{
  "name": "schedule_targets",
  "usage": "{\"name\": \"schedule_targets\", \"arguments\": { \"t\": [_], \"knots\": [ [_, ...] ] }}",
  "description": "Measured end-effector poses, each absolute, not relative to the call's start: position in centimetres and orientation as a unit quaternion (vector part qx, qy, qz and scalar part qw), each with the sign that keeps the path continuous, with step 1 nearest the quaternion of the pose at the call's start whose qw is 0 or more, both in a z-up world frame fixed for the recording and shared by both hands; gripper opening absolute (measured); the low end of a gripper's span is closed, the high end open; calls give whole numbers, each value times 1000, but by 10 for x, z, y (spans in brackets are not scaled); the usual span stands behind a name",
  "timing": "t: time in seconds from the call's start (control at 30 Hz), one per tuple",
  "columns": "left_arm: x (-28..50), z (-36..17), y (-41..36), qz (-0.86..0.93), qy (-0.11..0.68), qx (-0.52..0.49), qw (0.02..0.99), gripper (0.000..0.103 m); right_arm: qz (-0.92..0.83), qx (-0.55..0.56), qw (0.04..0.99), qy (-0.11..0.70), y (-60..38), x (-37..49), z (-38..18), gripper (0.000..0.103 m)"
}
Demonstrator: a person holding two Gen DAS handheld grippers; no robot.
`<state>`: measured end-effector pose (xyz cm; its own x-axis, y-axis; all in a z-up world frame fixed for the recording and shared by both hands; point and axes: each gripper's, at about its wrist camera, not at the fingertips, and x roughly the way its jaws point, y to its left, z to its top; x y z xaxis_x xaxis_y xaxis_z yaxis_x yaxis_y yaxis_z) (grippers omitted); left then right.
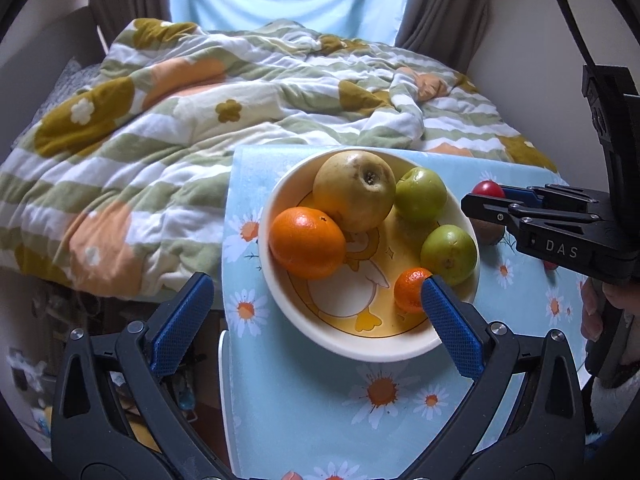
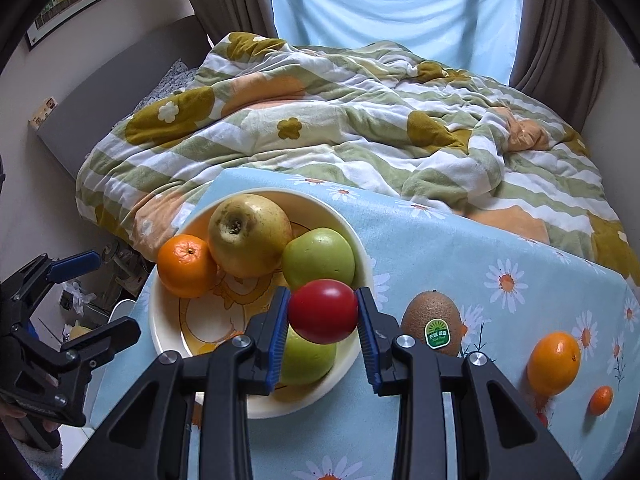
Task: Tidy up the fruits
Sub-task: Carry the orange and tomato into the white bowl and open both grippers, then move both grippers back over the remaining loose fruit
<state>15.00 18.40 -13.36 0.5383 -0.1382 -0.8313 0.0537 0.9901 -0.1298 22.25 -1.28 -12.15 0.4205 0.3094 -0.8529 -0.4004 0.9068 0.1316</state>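
**Red fruit clamped above the bowl's near rim**

The right gripper (image 2: pixel 323 312) is clenched on a small red fruit (image 2: pixel 322 311) — smooth, slightly oval, its long axis lying across the pads, left to right. It hangs over the near edge of the cream duck-print bowl (image 2: pixel 362 256). The left gripper (image 1: pixel 316 308) is spread wide with nothing between its pads; one blue fingertip (image 1: pixel 434 294) sits just beside a small mandarin (image 1: pixel 410 288) in the bowl.

Inside the bowl lie two green apples (image 1: pixel 448 254), a large orange (image 1: pixel 307 242) and a yellow-green apple (image 1: pixel 354 190), its calyx end turned toward the camera. Right of the bowl a stickered kiwi (image 2: pixel 432 322) stands on end; further right lie an orange (image 2: pixel 554 362) and a tiny mandarin (image 2: pixel 601 400).

All rest on a pale blue daisy tablecloth (image 2: pixel 460 248). Beyond it — a bed with a rumpled floral quilt (image 2: pixel 320 120), then brown curtains (image 2: pixel 560 32) flanking a bright window.
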Motion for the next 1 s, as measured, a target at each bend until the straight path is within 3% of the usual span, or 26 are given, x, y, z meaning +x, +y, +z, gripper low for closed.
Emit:
{"name": "schedule_targets", "arguments": {
  "t": [0.43,0.5,0.57,0.73,0.83,1.0],
  "knots": [
    [143,-146,175,-31,493,-59,867,103,224,-41,830,509,-19,237,-138,32],
    [141,-145,175,-29,494,-61,867,103,226,-37,832,506,-19,237,-137,50],
    [140,-145,174,-28,494,-62,867,103,231,-29,833,501,-20,236,-135,84],
    [138,-144,174,-28,494,-60,867,103,228,-29,840,492,-18,232,-131,90],
    [135,-142,174,-29,493,-53,868,103,223,-31,843,489,-17,227,-126,102],
    [130,-132,178,-34,486,-47,872,103,221,-22,848,482,-19,218,-113,102]
  ]
}}
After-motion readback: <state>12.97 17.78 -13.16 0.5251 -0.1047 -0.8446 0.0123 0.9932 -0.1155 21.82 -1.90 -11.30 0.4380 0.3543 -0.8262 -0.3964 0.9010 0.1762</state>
